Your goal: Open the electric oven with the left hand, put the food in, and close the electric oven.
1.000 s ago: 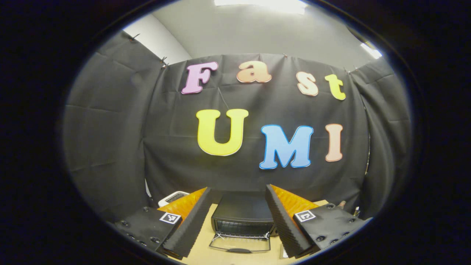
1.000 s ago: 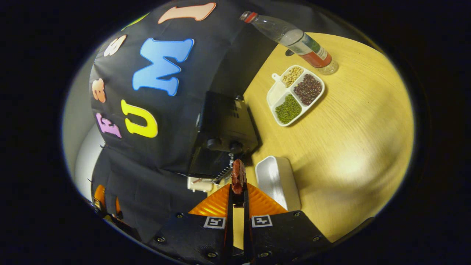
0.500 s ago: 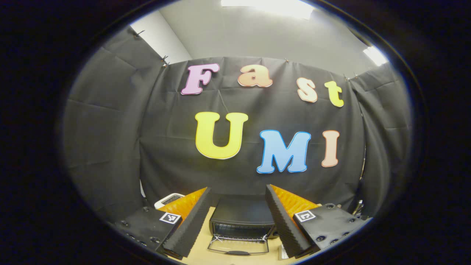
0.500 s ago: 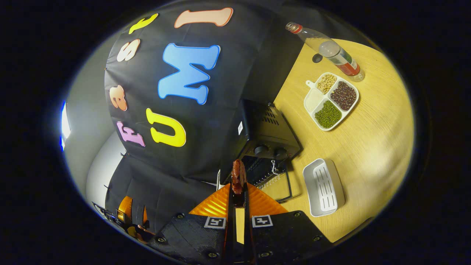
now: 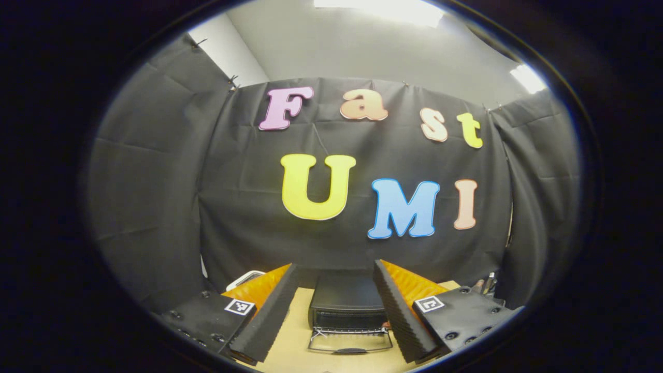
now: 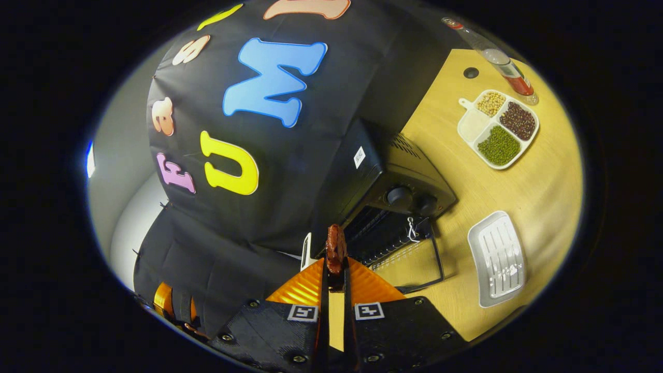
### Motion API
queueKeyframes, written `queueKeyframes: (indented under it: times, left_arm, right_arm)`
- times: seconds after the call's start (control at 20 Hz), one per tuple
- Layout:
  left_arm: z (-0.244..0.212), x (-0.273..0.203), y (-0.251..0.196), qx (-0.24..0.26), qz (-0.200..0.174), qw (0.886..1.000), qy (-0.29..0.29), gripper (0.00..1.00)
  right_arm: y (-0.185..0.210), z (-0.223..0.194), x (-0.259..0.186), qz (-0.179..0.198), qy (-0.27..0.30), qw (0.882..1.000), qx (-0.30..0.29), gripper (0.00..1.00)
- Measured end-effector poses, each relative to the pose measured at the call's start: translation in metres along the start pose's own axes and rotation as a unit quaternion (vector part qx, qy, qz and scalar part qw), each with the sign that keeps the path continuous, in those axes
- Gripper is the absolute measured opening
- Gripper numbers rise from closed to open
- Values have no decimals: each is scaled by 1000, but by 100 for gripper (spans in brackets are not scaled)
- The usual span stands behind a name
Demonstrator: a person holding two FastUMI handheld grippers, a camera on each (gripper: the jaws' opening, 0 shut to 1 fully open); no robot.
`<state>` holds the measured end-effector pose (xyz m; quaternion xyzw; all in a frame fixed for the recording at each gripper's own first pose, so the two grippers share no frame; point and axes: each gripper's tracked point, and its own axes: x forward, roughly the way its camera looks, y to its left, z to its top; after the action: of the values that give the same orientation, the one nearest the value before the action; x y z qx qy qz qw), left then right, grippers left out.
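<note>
Before open oven, right tool pinching sausage

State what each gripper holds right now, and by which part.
The right gripper is shut on the lower end of a reddish-brown piece of food, which sticks up past its fingertips. The left gripper is open and holds nothing.

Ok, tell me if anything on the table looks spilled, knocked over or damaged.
Nothing stands out. The oven door hangs open as the task needs, the divided dish keeps its beans in separate compartments, the bottle stands upright, and the grey tray lies flat.
</note>
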<state>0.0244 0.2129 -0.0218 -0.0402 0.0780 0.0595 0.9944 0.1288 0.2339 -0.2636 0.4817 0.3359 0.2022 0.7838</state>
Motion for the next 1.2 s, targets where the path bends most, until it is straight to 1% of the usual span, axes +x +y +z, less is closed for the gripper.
queueKeyframes:
  times: [0.1,0.2,0.25,0.3,0.35,0.45,0.6,0.75,0.85,1.0,1.05,1.1,1.15,1.2]
  left_arm:
    - [-4,-6,11,-1,-2,1000,7,100]
    - [-6,-11,27,4,3,1000,13,100]
    - [-5,-13,32,6,4,1000,13,100]
    - [-2,-15,37,6,5,1000,11,96]
    - [2,-18,41,5,6,1000,8,96]
    - [5,-22,46,-5,6,1000,3,99]
    - [-11,-27,48,-8,4,1000,18,100]
    - [-21,-29,55,-4,11,999,31,100]
    - [-24,-30,61,-6,18,999,36,100]
    - [-33,-27,69,-16,31,998,50,100]
    - [-36,-27,69,-18,32,998,54,96]
    - [-37,-25,69,-18,34,998,57,100]
    - [-36,-24,69,-17,35,998,56,100]
    - [-36,-22,66,-17,35,998,55,100]
  right_arm:
    - [-3,-7,24,-13,-2,1000,-2,11]
    - [-7,-14,48,-23,-5,1000,8,12]
    - [-11,-16,58,-25,-10,999,17,11]
    - [-15,-16,68,-27,-16,999,32,11]
    - [-19,-16,78,-30,-23,998,52,12]
    - [-31,-15,91,-38,-44,995,84,12]
    - [-51,-6,110,-58,-97,985,127,12]
    - [-62,-4,126,-69,-112,980,150,12]
    - [-63,1,136,-68,-120,978,158,12]
    - [-74,9,151,-88,-141,970,176,12]
    - [-79,10,155,-101,-145,968,179,12]
    - [-80,13,158,-106,-150,965,185,12]
    - [-81,14,161,-119,-148,964,187,14]
    - [-87,14,168,-138,-143,963,183,14]
